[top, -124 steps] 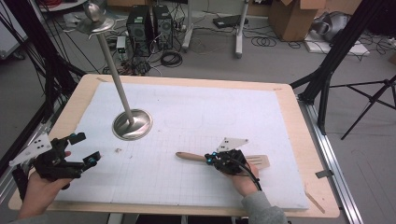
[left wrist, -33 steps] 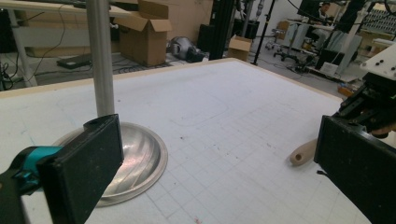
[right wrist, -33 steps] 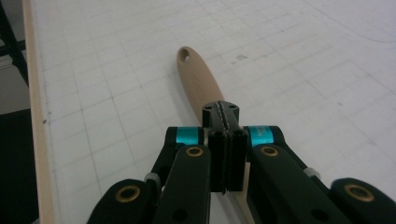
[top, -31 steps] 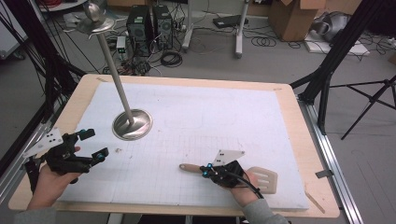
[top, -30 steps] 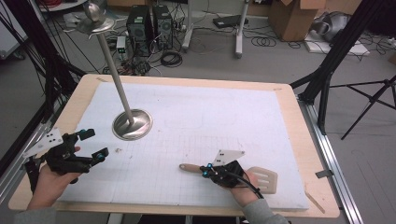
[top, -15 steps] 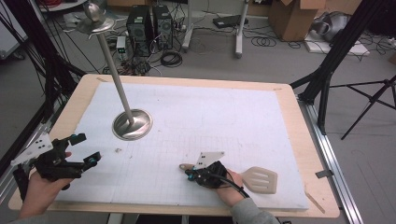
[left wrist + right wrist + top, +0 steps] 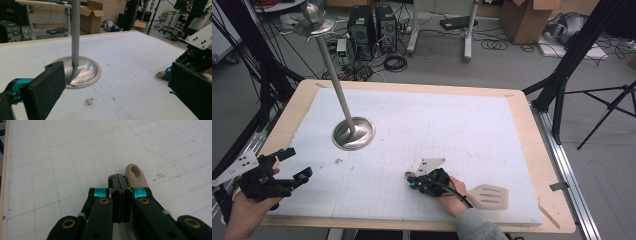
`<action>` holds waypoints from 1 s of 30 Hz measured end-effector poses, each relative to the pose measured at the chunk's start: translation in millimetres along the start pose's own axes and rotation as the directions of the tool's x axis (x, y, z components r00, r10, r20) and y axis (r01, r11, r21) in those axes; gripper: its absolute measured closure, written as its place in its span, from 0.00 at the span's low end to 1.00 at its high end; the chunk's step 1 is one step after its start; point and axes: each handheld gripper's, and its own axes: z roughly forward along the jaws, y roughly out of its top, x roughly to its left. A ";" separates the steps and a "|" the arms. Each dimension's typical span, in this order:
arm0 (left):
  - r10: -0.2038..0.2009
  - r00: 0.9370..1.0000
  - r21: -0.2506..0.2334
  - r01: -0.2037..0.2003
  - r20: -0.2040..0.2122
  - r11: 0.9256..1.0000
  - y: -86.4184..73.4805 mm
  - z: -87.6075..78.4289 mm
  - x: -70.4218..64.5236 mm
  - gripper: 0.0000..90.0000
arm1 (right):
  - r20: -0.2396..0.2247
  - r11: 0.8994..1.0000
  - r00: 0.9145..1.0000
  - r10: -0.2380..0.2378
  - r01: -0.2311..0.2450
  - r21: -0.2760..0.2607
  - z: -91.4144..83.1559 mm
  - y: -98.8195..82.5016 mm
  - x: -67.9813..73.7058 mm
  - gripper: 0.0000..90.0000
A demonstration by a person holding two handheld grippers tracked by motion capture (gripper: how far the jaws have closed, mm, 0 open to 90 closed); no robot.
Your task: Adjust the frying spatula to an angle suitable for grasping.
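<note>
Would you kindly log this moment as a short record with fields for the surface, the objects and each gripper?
surface: white gridded mat on a wooden table
stand: metal pole on a round base, far left of the mat
spatula: beige spatula lying flat at the near edge
right gripper: right gripper with jaws closed, above the spatula's handle
left gripper: left gripper with jaws apart, nothing between them

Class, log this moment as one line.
left claw: open, holds nothing | right claw: shut, beside spatula handle | stand: untouched
</note>
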 end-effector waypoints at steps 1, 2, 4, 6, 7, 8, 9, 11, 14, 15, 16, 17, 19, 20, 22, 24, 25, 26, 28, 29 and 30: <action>0.001 1.000 0.000 -0.001 0.001 1.000 0.0 -0.4 -0.1 0.02 | 0.002 1.000 1.000 0.004 -0.004 -0.004 0.5 0.1 -1.2 1.00; 0.002 1.000 0.000 -0.002 0.000 1.000 0.1 -0.8 0.1 0.02 | 0.004 1.000 1.000 0.011 -0.011 -0.007 1.1 0.3 -2.0 1.00; -0.001 1.000 -0.003 0.001 -0.002 1.000 0.0 -0.9 0.5 0.02 | 0.002 1.000 1.000 0.028 -0.028 -0.003 1.2 1.3 -3.2 1.00; -0.002 1.000 -0.002 0.002 -0.002 1.000 -0.2 -0.6 0.8 0.02 | 0.006 0.999 0.999 0.044 -0.044 -0.001 1.5 2.3 -3.6 1.00; -0.003 1.000 -0.001 0.003 -0.002 1.000 -0.4 -0.2 0.9 0.02 | 0.006 0.999 0.999 0.044 -0.044 -0.001 1.5 2.3 -3.6 1.00; -0.002 1.000 0.001 0.002 0.000 1.000 -0.6 0.2 1.0 0.02 | 0.015 0.998 0.998 0.057 -0.057 0.006 2.2 3.6 -3.5 1.00; -0.001 1.000 0.003 0.001 0.002 1.000 -0.5 1.3 0.7 0.02 | 0.018 0.998 0.998 0.062 -0.062 0.011 2.3 4.3 -3.5 1.00; 0.000 1.000 0.003 0.000 0.003 1.000 -0.3 1.9 0.4 0.02 | 0.028 0.997 0.997 0.074 -0.074 0.009 3.1 5.2 -4.3 1.00; 0.001 1.000 0.002 -0.001 0.004 1.000 0.0 2.1 0.6 0.02 | 0.032 0.997 0.996 0.082 -0.082 0.008 3.5 5.5 -5.1 1.00; -0.001 1.000 0.001 0.001 0.004 1.000 -0.2 2.3 1.1 0.02 | 0.036 0.997 0.996 0.083 -0.083 0.007 3.7 5.6 -5.4 1.00; -0.001 1.000 0.001 0.001 0.004 1.000 -0.2 2.3 1.1 0.02 | 0.036 0.997 0.996 0.083 -0.083 0.007 3.7 5.6 -5.4 1.00; -0.003 1.000 0.001 0.003 0.004 1.000 -0.3 2.6 1.3 0.02 | 0.046 0.997 0.996 0.082 -0.082 0.006 4.5 6.1 -5.9 1.00; -0.003 1.000 0.002 0.002 0.006 1.000 -0.3 3.5 1.4 0.02 | 0.056 0.996 0.995 0.087 -0.088 0.005 5.1 6.6 -6.5 1.00; -0.002 1.000 0.001 0.002 0.008 1.000 -0.1 3.9 1.2 0.02 | 0.058 0.996 0.994 0.090 -0.091 0.005 5.4 6.8 -7.1 1.00; -0.002 1.000 0.001 0.002 0.008 1.000 0.0 4.1 1.1 0.02 | 0.062 0.996 0.994 0.093 -0.093 0.001 5.6 6.9 -7.6 1.00; -0.002 1.000 0.000 0.002 0.010 1.000 0.1 4.4 1.1 0.02 | 0.070 0.995 0.993 0.097 -0.097 0.005 5.8 7.1 -8.9 1.00; -0.004 1.000 -0.002 0.004 0.009 1.000 0.1 4.5 1.1 0.02 | 0.079 0.995 0.992 0.103 -0.103 0.003 6.3 7.5 -10.3 1.00; -0.004 1.000 -0.002 0.004 0.009 1.000 0.1 4.5 1.1 0.02 | 0.082 0.994 0.991 0.106 -0.106 0.004 6.5 7.6 -10.7 1.00; -0.003 1.000 -0.001 0.003 0.009 1.000 0.2 4.6 1.0 0.02 | 0.086 0.994 0.990 0.110 -0.110 0.003 6.8 7.8 -11.5 1.00; 0.000 1.000 -0.002 0.000 0.013 1.000 0.5 5.0 0.9 0.02 | 0.096 0.993 0.989 0.115 -0.116 0.004 7.2 8.3 -12.6 1.00; -0.001 1.000 -0.003 0.001 0.013 1.000 0.7 5.3 0.7 0.02 | 0.099 0.993 0.988 0.116 -0.117 0.004 7.6 8.4 -13.2 1.00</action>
